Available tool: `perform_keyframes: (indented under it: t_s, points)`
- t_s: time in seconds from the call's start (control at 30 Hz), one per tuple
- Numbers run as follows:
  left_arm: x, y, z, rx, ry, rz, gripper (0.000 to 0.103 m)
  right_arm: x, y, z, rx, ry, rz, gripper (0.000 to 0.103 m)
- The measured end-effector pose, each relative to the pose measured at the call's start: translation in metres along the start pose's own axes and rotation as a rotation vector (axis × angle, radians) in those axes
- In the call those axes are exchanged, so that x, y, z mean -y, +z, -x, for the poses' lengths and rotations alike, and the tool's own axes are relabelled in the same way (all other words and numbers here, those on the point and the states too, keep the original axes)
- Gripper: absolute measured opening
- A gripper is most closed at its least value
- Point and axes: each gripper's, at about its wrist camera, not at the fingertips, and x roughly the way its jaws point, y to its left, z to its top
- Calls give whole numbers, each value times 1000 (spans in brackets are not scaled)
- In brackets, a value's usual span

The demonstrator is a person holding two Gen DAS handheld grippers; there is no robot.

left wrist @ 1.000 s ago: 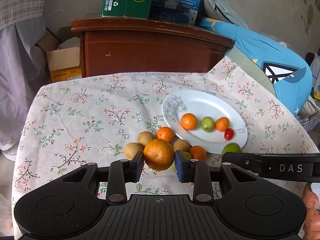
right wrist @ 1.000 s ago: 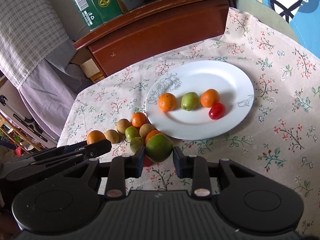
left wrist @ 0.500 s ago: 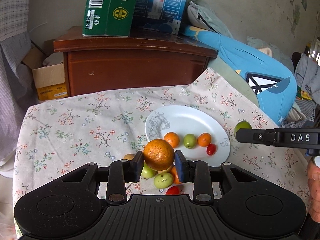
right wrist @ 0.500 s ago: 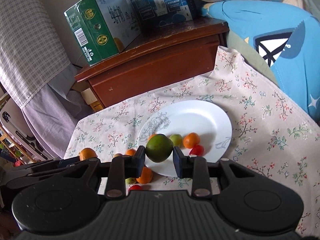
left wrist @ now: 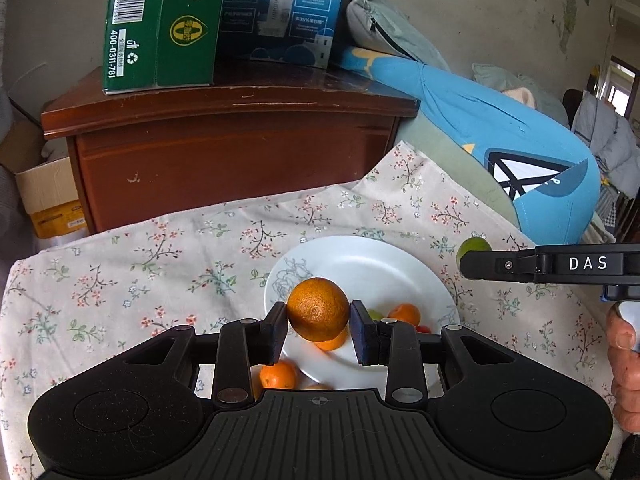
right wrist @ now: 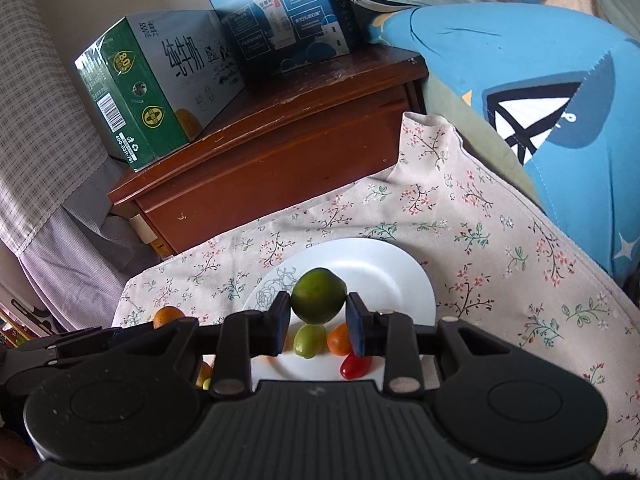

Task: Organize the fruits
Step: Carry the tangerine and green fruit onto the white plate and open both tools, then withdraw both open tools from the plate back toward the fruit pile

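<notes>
The left gripper [left wrist: 319, 328] has its jaws clenched on a large orange [left wrist: 318, 309], which is pinched on both sides and held above the near part of the white plate [left wrist: 372, 264]. Just below and behind that fruit, on the plate, a small orange [left wrist: 405, 315] shows to the right of the jaws, and another small orange [left wrist: 278, 375] lies on the floral cloth [left wrist: 120, 272] of the bench, under the left jaw and off the plate's rim. The right gripper [right wrist: 319, 322] has its jaws clamped on a green citrus fruit [right wrist: 318, 295], also held over the plate. Beneath its jaws sit a small green fruit [right wrist: 309, 340], an orange one [right wrist: 339, 338] and a red cherry tomato [right wrist: 355, 365], close together on the plate. Beyond the plate, past the cloth's far edge, stands a dark wooden cabinet [left wrist: 236, 148] bearing a green carton [left wrist: 160, 24] and a blue carton [left wrist: 280, 8].
</notes>
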Motion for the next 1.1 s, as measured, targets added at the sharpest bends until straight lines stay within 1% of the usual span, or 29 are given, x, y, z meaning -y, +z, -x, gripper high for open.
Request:
perform_keyframes:
  t_s: [0.2,0.6,0.83,0.93,1.0,1.07,1.1]
  points:
    - [0,9,-27,-32,-12,5,31,2,2,-21,-30,-3,4,31]
    - [4,18,-65,-73,-48,8,31,13,1,-57,-95,-23,-63,31]
    - [6,18,-76,-81,-41,12,31,17,0,-70,-112,-33,-80,31]
    - [8,19,-75,-81,-47,17,33,18,-1,-73,-111,-39,-85,33]
    - [9,21,-73,-75,-49,15,37,18,0,-73,-102,-44,-87,33]
    - [11,22,-68,-57,-33,9,53,18,1,-72,-95,-43,-87,33]
    - [12,24,-64,-48,-22,12,57,17,1,-71,-92,-40,-87,33]
